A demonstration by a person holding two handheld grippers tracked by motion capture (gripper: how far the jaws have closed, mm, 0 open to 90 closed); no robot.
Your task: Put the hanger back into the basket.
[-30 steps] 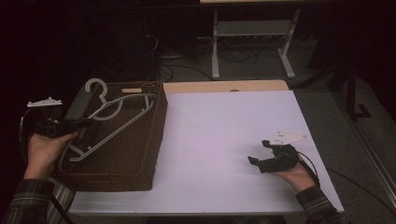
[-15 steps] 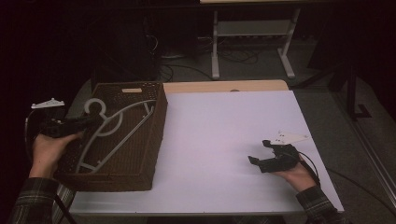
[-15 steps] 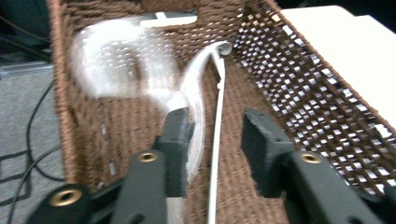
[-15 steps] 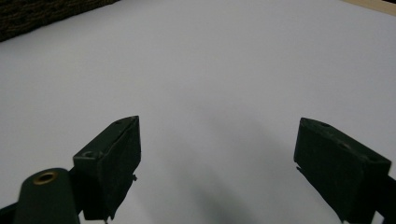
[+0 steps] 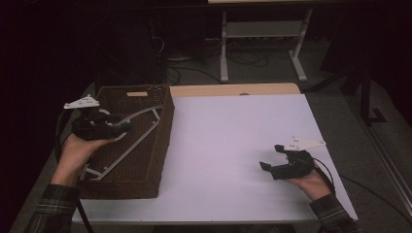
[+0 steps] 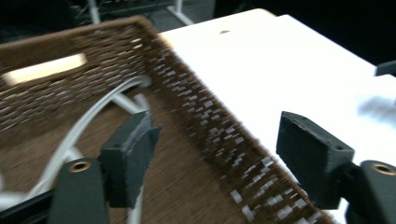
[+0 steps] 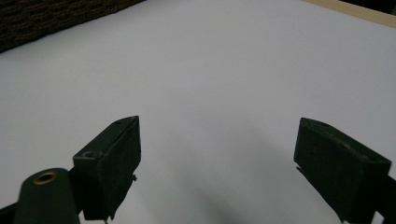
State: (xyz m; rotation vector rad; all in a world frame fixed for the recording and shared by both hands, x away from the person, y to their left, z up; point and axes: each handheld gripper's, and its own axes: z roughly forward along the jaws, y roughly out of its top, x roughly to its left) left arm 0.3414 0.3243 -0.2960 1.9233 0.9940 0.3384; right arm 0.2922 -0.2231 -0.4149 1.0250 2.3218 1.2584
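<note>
High view: the white hanger (image 5: 127, 141) lies flat in the wicker basket (image 5: 164, 127) at the desk's (image 5: 233, 145) left edge, long axis running from the near-left corner towards the far edge, hook end far, under the left claw (image 5: 121, 124). That claw's jaws have just been opening, nothing between them. The right claw (image 5: 270, 158) rests open and empty near the desk's right edge.

Left gripper view: jaws apart above the hanger (image 6: 70, 144) and basket wall (image 6: 210, 144). Risk: a jaw snagging the hanger.

Right gripper view: jaws wide over bare desk (image 7: 210, 70).
</note>
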